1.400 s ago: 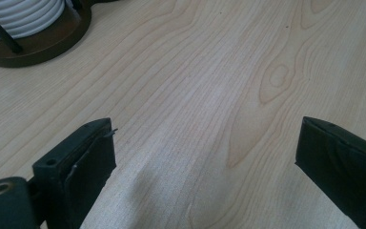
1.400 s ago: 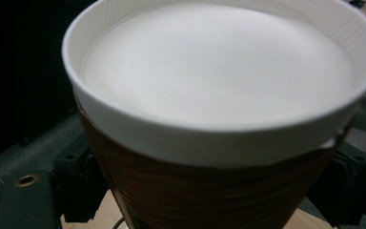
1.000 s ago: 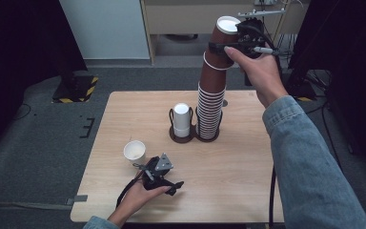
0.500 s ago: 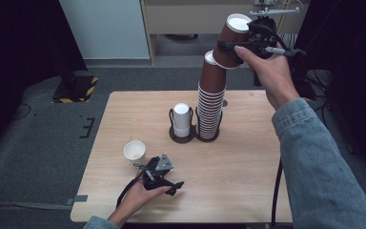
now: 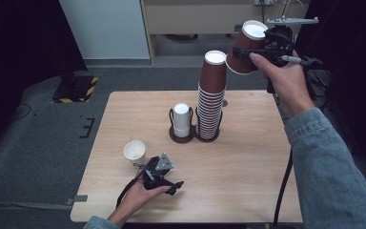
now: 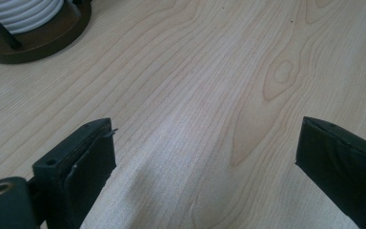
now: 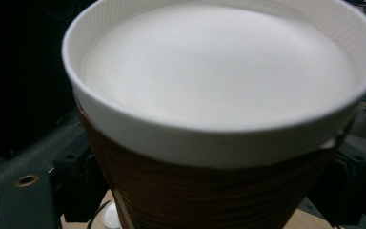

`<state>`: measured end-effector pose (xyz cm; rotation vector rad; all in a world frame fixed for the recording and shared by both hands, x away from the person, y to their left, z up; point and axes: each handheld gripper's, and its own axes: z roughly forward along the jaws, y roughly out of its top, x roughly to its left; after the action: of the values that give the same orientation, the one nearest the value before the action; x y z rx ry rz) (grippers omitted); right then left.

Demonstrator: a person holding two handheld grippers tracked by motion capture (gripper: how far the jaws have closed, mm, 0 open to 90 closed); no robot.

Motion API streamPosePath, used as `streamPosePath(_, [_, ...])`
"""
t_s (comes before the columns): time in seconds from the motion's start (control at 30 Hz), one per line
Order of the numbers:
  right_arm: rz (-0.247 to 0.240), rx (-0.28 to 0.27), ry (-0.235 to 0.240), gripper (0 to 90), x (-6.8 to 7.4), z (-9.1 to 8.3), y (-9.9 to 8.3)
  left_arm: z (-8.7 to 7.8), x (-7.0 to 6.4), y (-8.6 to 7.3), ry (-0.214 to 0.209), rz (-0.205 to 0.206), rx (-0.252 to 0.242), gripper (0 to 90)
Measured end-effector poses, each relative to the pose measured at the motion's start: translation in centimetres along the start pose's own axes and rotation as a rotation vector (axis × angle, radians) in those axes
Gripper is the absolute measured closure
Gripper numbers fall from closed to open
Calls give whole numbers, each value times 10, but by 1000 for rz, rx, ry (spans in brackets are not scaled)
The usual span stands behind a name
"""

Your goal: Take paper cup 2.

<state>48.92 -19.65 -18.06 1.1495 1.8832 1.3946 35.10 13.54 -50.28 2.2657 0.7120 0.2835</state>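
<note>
Lifted clear since a second ago, the brown cup (image 5: 246,46) hangs tilted in the clamped right gripper (image 5: 259,50) beside the tall stack (image 5: 210,98) in the high view. Left gripper view: left gripper (image 6: 205,162) spread wide over bare table (image 6: 209,71), holding nothing. Right gripper view: cup's white base faces the camera between the jaws.

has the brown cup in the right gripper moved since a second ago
Yes. The brown cup held by the right gripper has come off the top of the tall brown stack and gone up and to its right, tilted.
</note>
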Motion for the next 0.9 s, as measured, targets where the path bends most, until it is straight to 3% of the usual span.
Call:
streamPosePath(0.47, [40, 22, -13, 150, -22, -4, -34, 0, 0, 0, 3, -6, -1, 49])
streamPosePath(0.9, [57, 44, -22, 150, -31, 0, -54, 1, 0, -1, 3, -10, 4, 49])
